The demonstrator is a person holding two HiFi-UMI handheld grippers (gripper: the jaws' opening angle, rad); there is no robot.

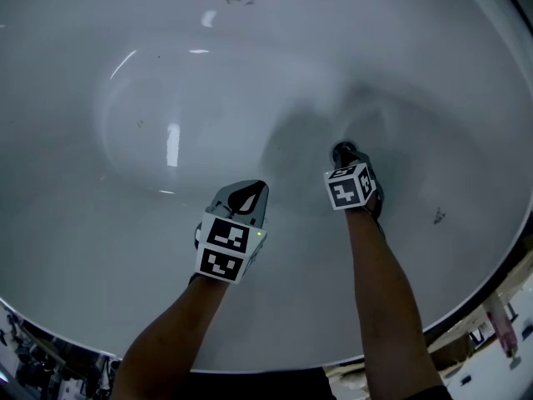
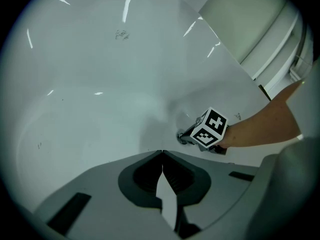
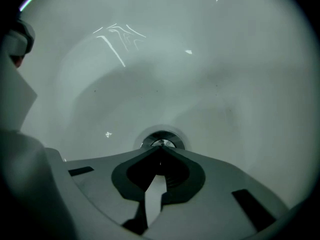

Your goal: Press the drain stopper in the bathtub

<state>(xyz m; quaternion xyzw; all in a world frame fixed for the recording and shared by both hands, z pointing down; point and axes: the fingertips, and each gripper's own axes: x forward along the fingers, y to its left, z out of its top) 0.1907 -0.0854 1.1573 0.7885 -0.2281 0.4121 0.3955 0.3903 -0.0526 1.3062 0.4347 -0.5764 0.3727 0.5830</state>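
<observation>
Fingers of right gripper [image 3: 160, 149] closed, tips placed at round chrome drain stopper [image 3: 162, 137] in white bathtub [image 1: 166, 73]. At 9 o'clock, left gripper [image 2: 162, 153], fingers closed, empty.

Dim floor clutter [image 1: 498, 330] shows at the lower corners; light is cool, subdued.

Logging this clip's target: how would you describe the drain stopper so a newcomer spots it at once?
Follow the white bathtub down its basin to the floor. There, just ahead of the shut right gripper, sits the drain stopper: a round, shiny metal disc in a ring, the only metal fitting on the plain white surface.
</observation>
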